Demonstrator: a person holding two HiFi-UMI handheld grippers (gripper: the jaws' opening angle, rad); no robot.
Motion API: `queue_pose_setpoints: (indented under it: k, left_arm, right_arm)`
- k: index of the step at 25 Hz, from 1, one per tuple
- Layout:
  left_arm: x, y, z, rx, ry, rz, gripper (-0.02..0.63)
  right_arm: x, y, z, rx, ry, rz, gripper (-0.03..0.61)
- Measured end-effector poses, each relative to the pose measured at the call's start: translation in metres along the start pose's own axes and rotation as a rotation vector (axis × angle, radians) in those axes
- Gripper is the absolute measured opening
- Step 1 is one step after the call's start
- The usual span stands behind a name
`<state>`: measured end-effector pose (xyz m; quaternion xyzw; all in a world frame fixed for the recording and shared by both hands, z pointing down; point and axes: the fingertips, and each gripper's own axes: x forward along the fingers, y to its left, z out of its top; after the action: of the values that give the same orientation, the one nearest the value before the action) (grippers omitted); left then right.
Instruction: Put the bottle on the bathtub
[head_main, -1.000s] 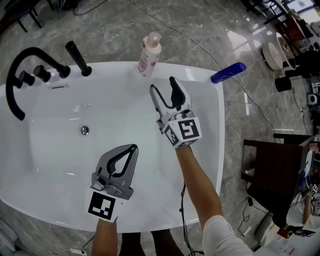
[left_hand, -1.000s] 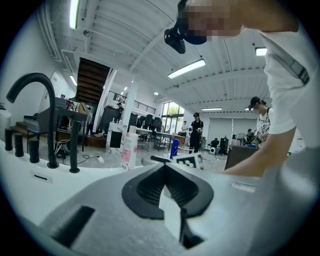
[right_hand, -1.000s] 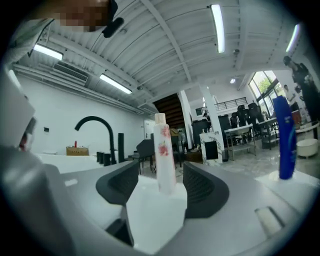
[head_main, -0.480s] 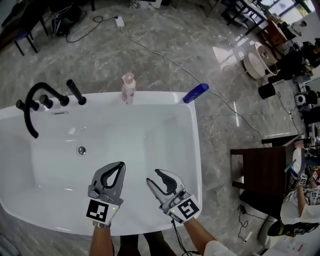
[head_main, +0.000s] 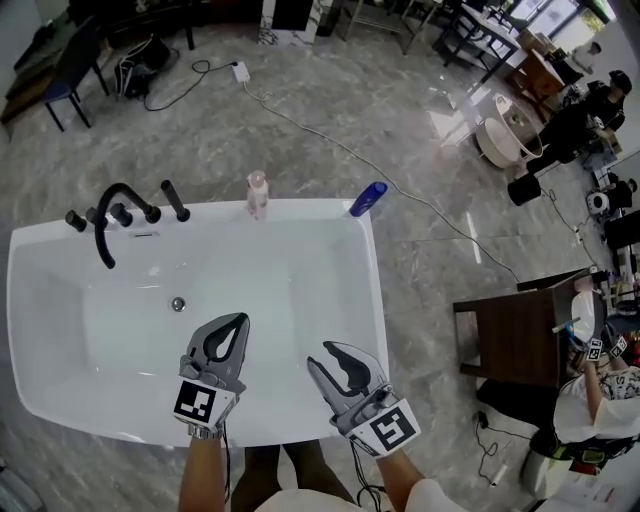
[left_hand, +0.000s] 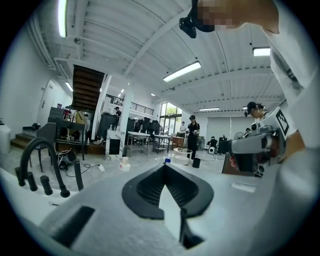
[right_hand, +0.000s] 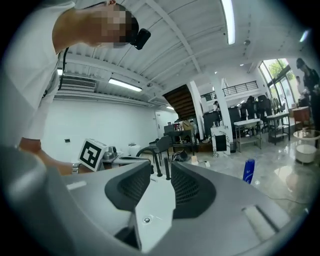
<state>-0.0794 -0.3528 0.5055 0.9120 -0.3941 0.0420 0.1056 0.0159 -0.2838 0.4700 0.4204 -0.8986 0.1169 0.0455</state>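
The task looks done: the pink bottle (head_main: 257, 193) and blue bottle (head_main: 368, 198) sit on the bathtub (head_main: 373, 290) rim, well beyond the fingers, with the left gripper (head_main: 238, 322) clenched empty and the right gripper (head_main: 326, 352) slightly parted, holding nothing.

Glossy white bathtub (head_main: 375, 300), matte black curved faucet (head_main: 110, 215), pale pink plastic bottle (head_main: 257, 195), bright blue plastic bottle (head_main: 367, 199), grey veined marble floor (head_main: 300, 110). Both the left gripper (head_main: 241, 319) and right gripper (head_main: 320, 354) are grey, black inside, with black-and-white square-pattern cubes.
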Motion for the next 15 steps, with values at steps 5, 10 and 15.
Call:
queue_pose_setpoints:
  k: [5, 10, 15]
  left_arm:
    - [-0.019, -0.028, 0.051, 0.013, -0.027, -0.015, 0.002]
    - [-0.039, -0.059, 0.086, 0.046, -0.005, -0.039, 0.002]
    - [-0.054, -0.081, 0.117, 0.078, -0.032, -0.052, 0.002]
  right_arm:
    - [-0.025, 0.016, 0.078, -0.039, -0.094, 0.009, 0.044]
    - [-0.045, 0.037, 0.141, -0.048, -0.159, 0.040, 0.008]
    - [-0.057, 0.047, 0.162, -0.053, -0.166, 0.039, 0.008]
